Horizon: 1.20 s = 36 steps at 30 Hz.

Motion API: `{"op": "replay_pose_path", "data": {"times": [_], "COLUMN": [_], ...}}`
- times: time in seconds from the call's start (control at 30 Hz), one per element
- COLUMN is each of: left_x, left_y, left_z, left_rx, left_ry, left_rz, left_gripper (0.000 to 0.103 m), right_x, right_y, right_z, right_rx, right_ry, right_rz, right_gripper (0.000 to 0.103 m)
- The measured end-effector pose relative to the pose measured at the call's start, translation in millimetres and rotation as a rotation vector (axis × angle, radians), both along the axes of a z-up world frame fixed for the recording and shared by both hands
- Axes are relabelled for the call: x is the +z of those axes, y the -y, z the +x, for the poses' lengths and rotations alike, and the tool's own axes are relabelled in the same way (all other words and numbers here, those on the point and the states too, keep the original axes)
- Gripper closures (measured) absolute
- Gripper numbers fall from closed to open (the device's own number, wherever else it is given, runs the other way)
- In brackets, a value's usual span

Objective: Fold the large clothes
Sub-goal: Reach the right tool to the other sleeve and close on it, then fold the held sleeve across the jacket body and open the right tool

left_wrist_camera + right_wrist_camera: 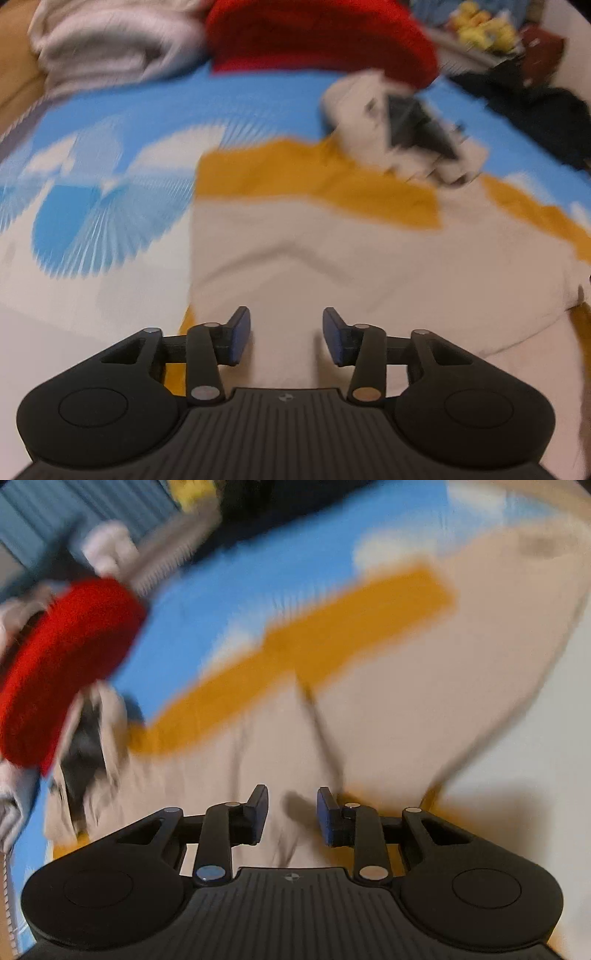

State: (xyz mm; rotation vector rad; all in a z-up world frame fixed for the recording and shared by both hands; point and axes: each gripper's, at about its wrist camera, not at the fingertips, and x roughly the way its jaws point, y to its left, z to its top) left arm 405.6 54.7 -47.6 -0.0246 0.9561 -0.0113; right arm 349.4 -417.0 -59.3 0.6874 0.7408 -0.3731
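Left tool [286,334] open, blue pads apart, nothing between them, hovering low over the near edge of the cream cotton garment with mustard-yellow panels [332,258]. Right tool [292,814] likewise open and empty, above the same garment [369,701]; also visible far off in the left view [413,136]. Garment spread fairly flat on the blue-and-white patterned bed sheet [92,206], probably laid out so for folding. Both tools seemingly poised to pinch an edge. Beyond, a red knitted garment [317,37] and pale grey fabric heap [107,40], probably set aside. Heavy blur; fine detail lost.
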Motion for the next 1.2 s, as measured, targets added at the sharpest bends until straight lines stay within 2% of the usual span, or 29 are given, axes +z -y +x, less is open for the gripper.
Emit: {"op": "replay_pose_path", "data": {"times": [0.1, 0.17, 0.27, 0.37, 0.5, 0.63, 0.77, 0.8, 0.87, 0.9, 0.97, 1.07, 1.13, 1.2], "left_x": [2, -2, -4, -6, -12, -17, -17, -17, -16, -15, -12, -5, 1, 8], "left_y": [15, 21, 29, 29, 31, 35, 36, 36, 33, 32, 28, 19, 11, 2], "left_z": [-1, -1, -5, -6, -4, -4, -4, -3, -3, -3, -3, -3, -3, -3], "left_rx": [-0.017, -0.032, -0.058, -0.06, -0.057, -0.074, -0.081, -0.08, -0.078, -0.076, -0.069, -0.049, -0.034, -0.015], "left_ry": [0.002, -0.013, -0.009, -0.007, -0.022, -0.032, -0.031, -0.029, -0.027, -0.025, -0.022, -0.011, 0.0, 0.014], "left_rz": [0.014, 0.005, 0.01, 0.004, 0.006, 0.01, 0.013, 0.013, 0.012, 0.012, 0.009, -0.007, -0.018, -0.031], "left_gripper": [0.051, 0.051, 0.051, 0.051, 0.051, 0.051, 0.051, 0.051, 0.051, 0.051, 0.051, 0.051, 0.051, 0.051], "right_x": [18, 16, 5, -15, -45, -68, -69, -70, -72, -70, -58, -11, 30, 72], "right_y": [50, 94, 159, 215, 254, 275, 280, 282, 285, 284, 278, 241, 198, 139], "right_z": [-17, -31, -60, -72, -84, -93, -85, -87, -83, -82, -80, -53, -34, -16], "right_rx": [-0.091, -0.197, -0.37, -0.477, -0.549, -0.599, -0.603, -0.606, -0.607, -0.612, -0.626, -0.575, -0.51, -0.367], "right_ry": [0.077, 0.075, 0.073, 0.056, 0.029, 0.056, 0.107, 0.125, 0.154, 0.155, 0.144, 0.063, 0.114, 0.21], "right_rz": [-0.069, -0.076, -0.061, -0.048, -0.002, 0.1, 0.096, 0.109, 0.133, 0.121, 0.046, -0.27, -0.447, -0.575], "right_gripper": [0.068, 0.068, 0.068, 0.066, 0.056, 0.057, 0.057, 0.058, 0.083, 0.1, 0.102, 0.103, 0.103, 0.103]}}
